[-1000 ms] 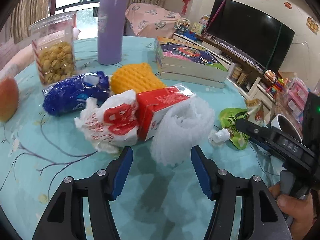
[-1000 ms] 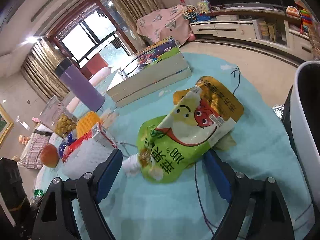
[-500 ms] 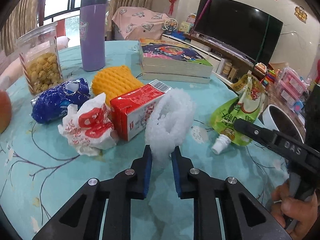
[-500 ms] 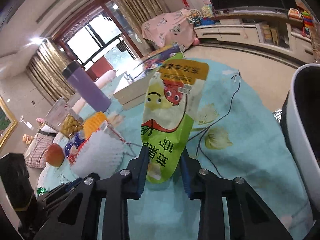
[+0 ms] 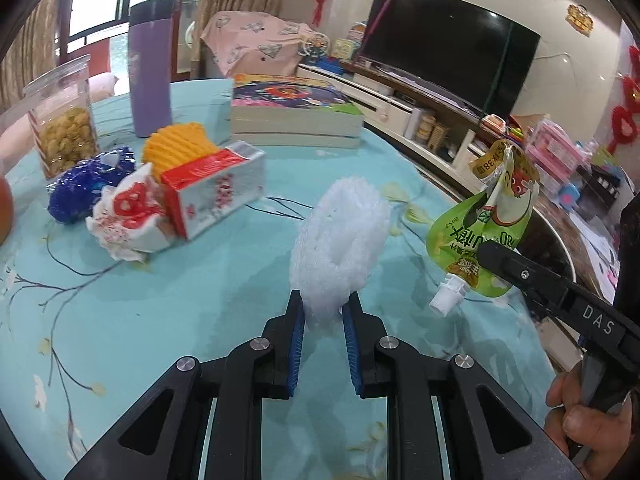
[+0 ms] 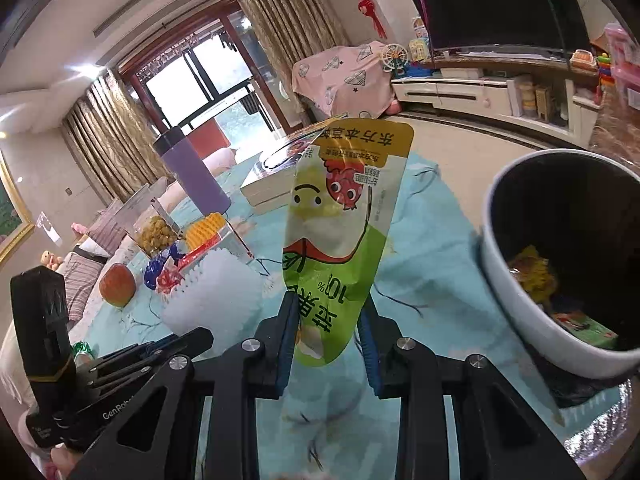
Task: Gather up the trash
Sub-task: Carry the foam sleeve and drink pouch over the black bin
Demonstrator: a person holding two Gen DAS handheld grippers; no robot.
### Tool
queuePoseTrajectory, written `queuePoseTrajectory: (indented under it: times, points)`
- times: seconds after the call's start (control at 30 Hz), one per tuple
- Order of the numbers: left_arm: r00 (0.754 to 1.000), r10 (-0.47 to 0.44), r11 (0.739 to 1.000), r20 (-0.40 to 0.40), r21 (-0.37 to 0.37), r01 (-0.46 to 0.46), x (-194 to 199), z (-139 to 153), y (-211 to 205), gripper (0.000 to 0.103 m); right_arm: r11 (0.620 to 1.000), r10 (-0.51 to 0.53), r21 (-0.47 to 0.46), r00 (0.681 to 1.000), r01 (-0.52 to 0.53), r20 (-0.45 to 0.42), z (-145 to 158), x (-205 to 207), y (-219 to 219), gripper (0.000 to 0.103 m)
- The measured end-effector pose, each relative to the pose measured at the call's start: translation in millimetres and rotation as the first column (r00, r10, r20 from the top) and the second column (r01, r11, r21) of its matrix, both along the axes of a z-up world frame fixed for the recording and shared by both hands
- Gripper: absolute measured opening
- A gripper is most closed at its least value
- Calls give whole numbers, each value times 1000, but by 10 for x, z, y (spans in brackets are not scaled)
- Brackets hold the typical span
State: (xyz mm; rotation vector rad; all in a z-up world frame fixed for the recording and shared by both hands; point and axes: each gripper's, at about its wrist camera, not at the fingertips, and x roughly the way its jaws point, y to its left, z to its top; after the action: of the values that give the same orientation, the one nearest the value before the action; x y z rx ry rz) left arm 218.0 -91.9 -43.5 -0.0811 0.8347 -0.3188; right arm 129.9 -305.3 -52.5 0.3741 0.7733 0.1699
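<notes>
The round surface [image 5: 180, 288] wears a smooth turquoise cloth printed with thin dark branches and pale blossoms. At its far side lies a flat stack of books [image 5: 294, 118] with glossy, colourful covers, and left of it stand a tall matte lilac tumbler [image 5: 150, 78] with a dark lid and a clear plastic jar [image 5: 64, 120] of knobbly yellow snacks. In the right wrist view a round white trash bin [image 6: 560, 256] with a dark lining sits at the right, off the surface's edge, with crumpled yellow and green wrappers in its bottom. Trash clusters on the left of the surface: a boxy red and white carton [image 5: 216, 192] lying on its side, a ribbed yellow foam sleeve [image 5: 176, 152] behind it, a crinkled white and red plastic bag [image 5: 128, 216] in front, and a shiny blue wrapper [image 5: 88, 188] at the far left. The left gripper [image 5: 322, 312] has its blue-padded jaws clamped on the bottom of a white foam net sleeve [image 5: 340, 236], a frothy, open-mesh tube held upright above the cloth. The right gripper [image 6: 328, 320] has its jaws pinched on a glossy green and yellow drink pouch [image 6: 340, 232], flat and limp, printed with a red cartoon fruit, held off the surface left of the bin with its white spout [image 5: 446, 298] pointing down.
</notes>
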Motion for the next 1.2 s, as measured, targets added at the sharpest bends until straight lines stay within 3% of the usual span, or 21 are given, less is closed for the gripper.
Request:
queuePoseTrajectory:
  times: [0.6, 1.2]
  points:
    - [991, -132, 991, -2, 4, 132, -175, 146, -700, 18, 995, -97, -11, 995, 97, 11, 114, -469, -499, 30]
    - [970, -243, 970, 19, 36, 242, 23, 231, -1315, 18, 978, -209, -4, 978, 209, 31, 196, -640, -1085, 30]
